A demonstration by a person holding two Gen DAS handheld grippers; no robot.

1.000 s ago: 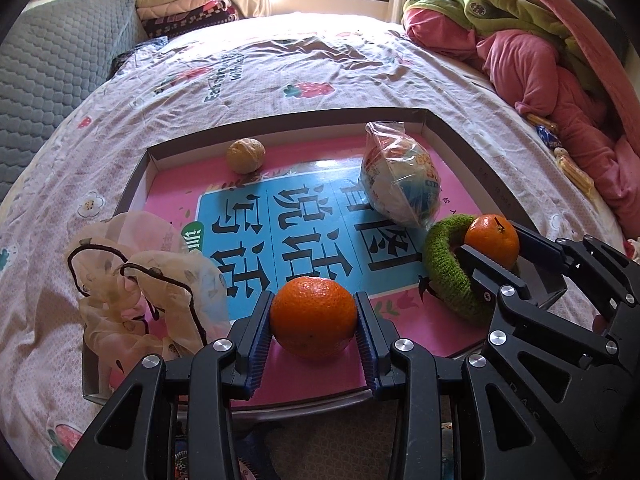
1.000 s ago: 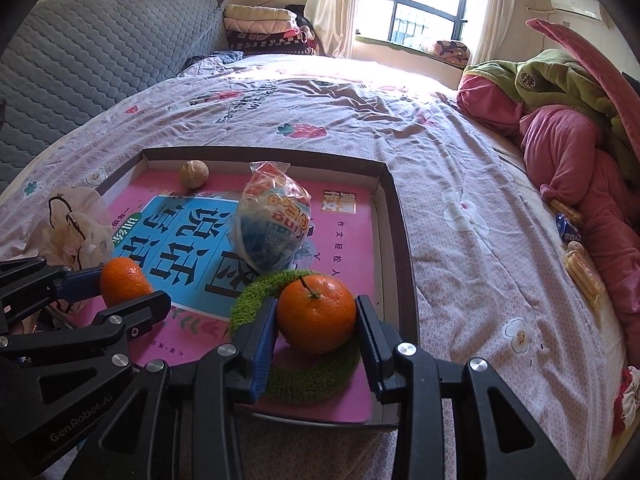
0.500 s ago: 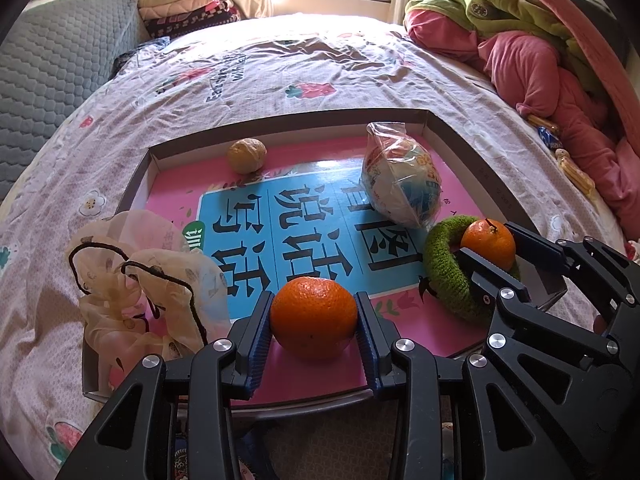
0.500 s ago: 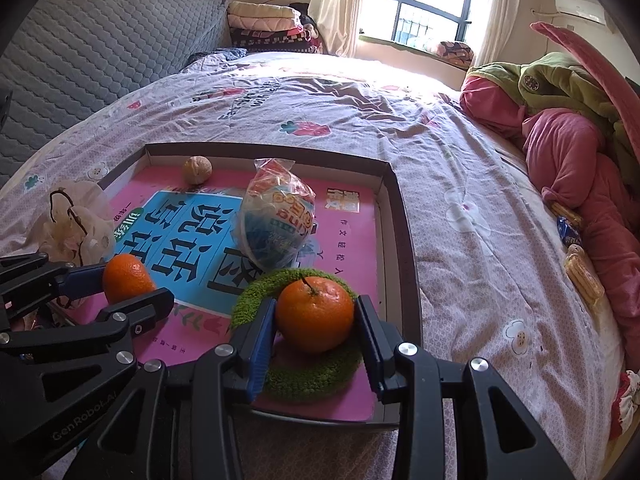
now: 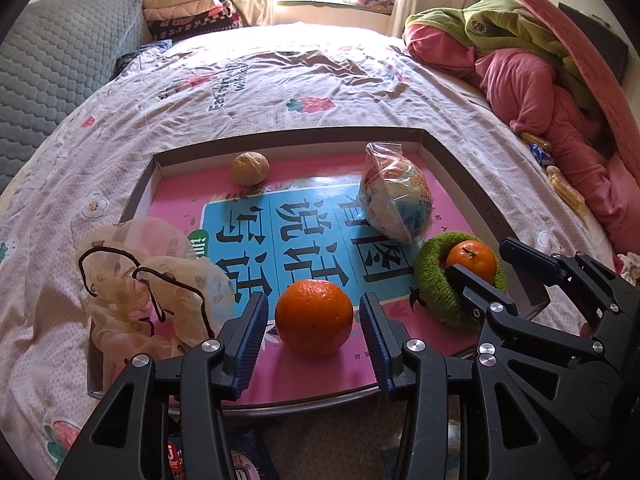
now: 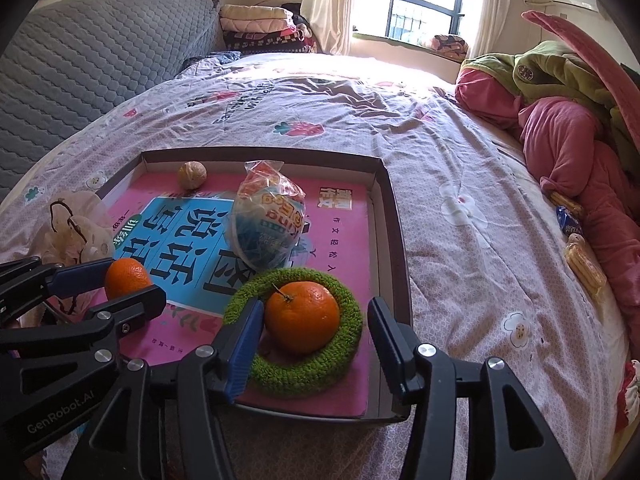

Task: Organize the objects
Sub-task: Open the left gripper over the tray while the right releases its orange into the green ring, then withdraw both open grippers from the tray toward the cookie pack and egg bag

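Observation:
A shallow brown-rimmed tray (image 5: 288, 140) (image 6: 394, 240) lies on the bed, with a pink and blue book cover as its floor. One orange (image 5: 314, 318) (image 6: 126, 278) rests on that cover between the blue pads of my left gripper (image 5: 312, 322) (image 6: 114, 286). Its jaws are opening, with a gap on each side. A second orange (image 6: 302, 318) (image 5: 472, 262) sits inside a green knitted ring (image 6: 348, 344) (image 5: 432, 292). My right gripper (image 6: 316, 320) (image 5: 480, 258) straddles it, jaws opening, the right pad well clear.
In the tray are a walnut (image 5: 250, 168) (image 6: 192, 175) and a bagged snack (image 5: 396, 204) (image 6: 266, 216). A sheer fabric piece with black cords (image 5: 152, 292) drapes over the left rim. Pink and green clothes (image 5: 532, 80) are piled at right, and a grey padded panel (image 5: 52, 72) stands at left.
Both grippers' jaws have widened off their oranges. The right orange has sunk a little into the green ring. Neither hand has shifted.

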